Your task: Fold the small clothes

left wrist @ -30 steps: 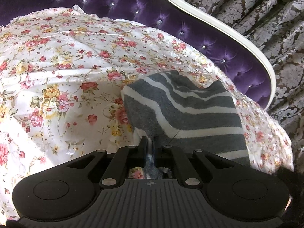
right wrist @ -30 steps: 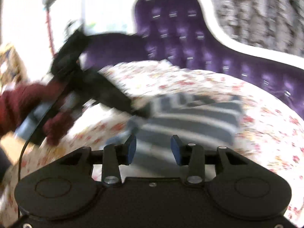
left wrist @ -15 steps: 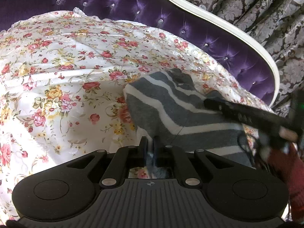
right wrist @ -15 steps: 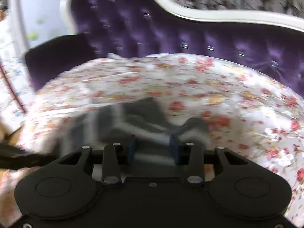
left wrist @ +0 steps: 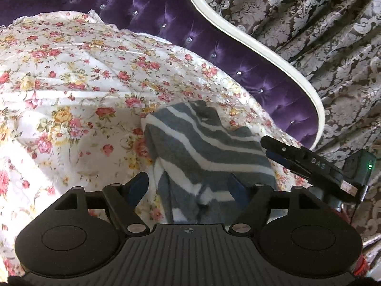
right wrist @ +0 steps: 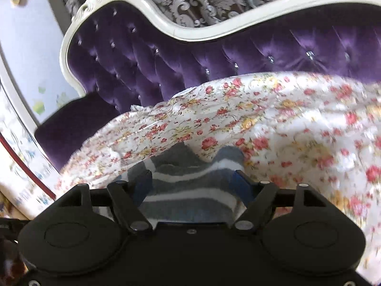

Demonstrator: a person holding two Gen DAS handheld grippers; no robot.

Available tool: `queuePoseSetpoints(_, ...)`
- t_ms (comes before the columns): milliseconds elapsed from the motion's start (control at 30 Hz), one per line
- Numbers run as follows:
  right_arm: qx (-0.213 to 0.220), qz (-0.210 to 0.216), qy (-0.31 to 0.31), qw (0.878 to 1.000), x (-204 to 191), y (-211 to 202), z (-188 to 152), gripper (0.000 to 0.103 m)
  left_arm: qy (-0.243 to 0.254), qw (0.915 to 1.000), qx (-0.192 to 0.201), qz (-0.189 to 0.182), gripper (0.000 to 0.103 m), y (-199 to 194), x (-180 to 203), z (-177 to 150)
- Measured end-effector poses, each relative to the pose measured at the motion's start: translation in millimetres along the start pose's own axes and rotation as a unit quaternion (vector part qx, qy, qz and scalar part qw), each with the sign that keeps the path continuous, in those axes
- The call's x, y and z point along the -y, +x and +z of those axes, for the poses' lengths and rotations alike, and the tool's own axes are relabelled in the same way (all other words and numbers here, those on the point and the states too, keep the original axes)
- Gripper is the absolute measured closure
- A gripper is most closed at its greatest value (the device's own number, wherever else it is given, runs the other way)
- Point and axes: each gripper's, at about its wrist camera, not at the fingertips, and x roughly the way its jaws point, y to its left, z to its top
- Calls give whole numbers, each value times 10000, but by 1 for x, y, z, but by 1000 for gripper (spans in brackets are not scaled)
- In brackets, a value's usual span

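A small grey garment with white stripes (left wrist: pixel 204 152) lies bunched on the floral sheet (left wrist: pixel 71 90). My left gripper (left wrist: pixel 188 184) is open, its jaws spread on either side of the garment's near end. My right gripper (right wrist: pixel 191 186) is open too, its blue-padded jaws spread around the garment's other end (right wrist: pixel 190 178). The right gripper also shows in the left wrist view (left wrist: pixel 302 162), coming in from the right and touching the garment's far right edge.
The sheet covers a bed with a purple tufted headboard (left wrist: pixel 147 7) framed in white (left wrist: pixel 262 45). Patterned grey curtains (left wrist: pixel 309 23) hang behind. A white wall and a decorated panel (right wrist: pixel 21 71) stand at the left in the right wrist view.
My left gripper has opened and let go of the garment's near end. My right gripper swung in to the garment's far end and opened wider around it.
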Motion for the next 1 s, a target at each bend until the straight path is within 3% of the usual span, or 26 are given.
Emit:
queuePoseSetpoints(300, -452, 454, 540, 9965, 18, 8, -18, 25, -362, 9962, -729, -314, 26, 17, -6, -29)
queuePoseSetpoints(567, -431, 798, 847, 9923, 27, 19, -21, 23, -427, 9962, -597, -465, 23, 34, 5, -27)
queuePoseSetpoints(867, -389, 1060, 939, 9892, 29, 33, -18, 22, -844, 9910, -439, -945, 19, 54, -4, -18)
queuePoseSetpoints(900, -396, 1058, 933, 9892, 29, 33, -18, 22, -848, 9901, -455, -1021, 22, 55, -4, -18)
queuePoseSetpoints(933, -400, 1052, 915, 9894, 28, 32, -17, 26, -885, 9890, -474, -1086, 32, 56, -4, -19)
queuePoseSetpoints(967, -409, 1001, 887, 9902, 27, 31, -17, 42, -925, 9882, -509, -1113, 42, 57, -4, -20)
queuePoseSetpoints(1000, -441, 876, 826, 9917, 26, 30, -17, 50, -918, 9884, -574, -1065, 62, 58, -4, -21)
